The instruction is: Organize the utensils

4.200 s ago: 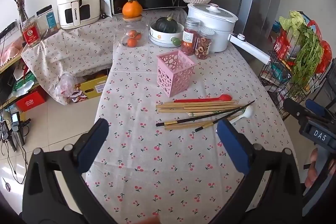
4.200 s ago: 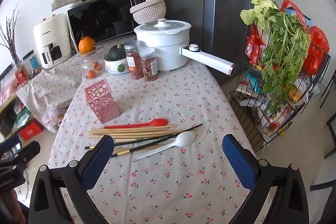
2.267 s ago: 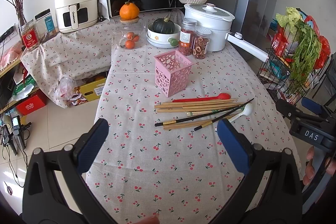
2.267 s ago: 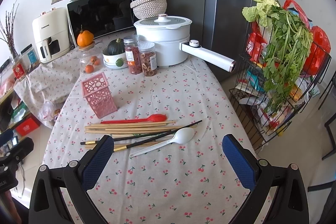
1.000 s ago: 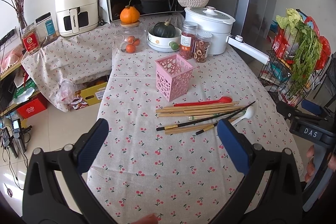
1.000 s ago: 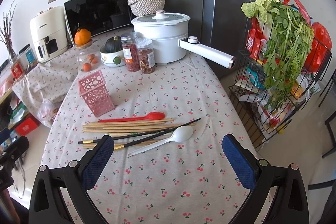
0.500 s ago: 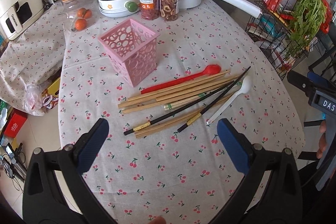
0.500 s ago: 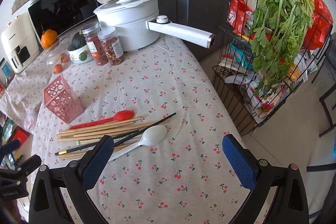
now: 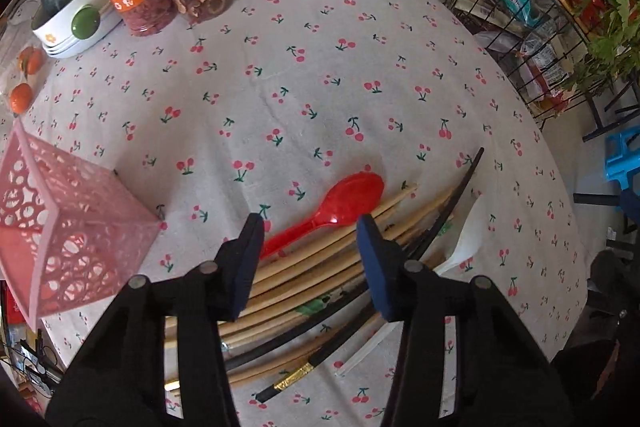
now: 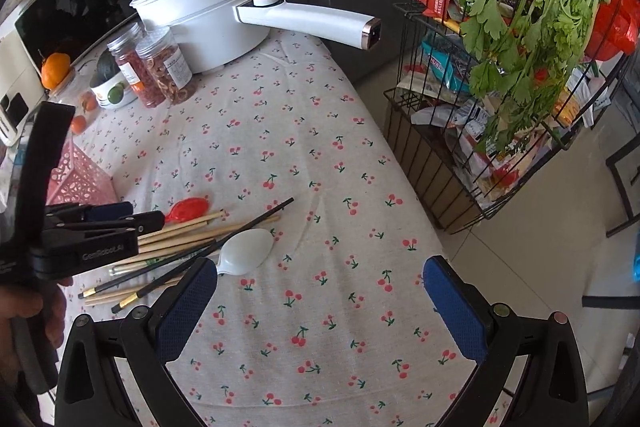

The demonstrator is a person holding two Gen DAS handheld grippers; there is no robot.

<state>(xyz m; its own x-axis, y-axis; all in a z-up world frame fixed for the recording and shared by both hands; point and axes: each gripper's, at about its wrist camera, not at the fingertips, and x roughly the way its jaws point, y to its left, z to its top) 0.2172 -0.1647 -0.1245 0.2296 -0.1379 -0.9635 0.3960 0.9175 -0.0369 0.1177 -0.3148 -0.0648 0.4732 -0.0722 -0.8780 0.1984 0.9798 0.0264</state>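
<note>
Left gripper (image 9: 310,227) sat partly open and empty, fingers straddling the red spoon (image 9: 340,203) handle, axis 8-to-2 o'clock, on the counter (image 9: 320,75); right gripper (image 10: 320,283) wide open, empty, farther off.

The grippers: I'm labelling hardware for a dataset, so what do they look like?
Both the left gripper and right gripper have black plastic linkage arms with visible pivot pins and blue textured pads. The left one's side reads "GenRobot.AI".
</note>
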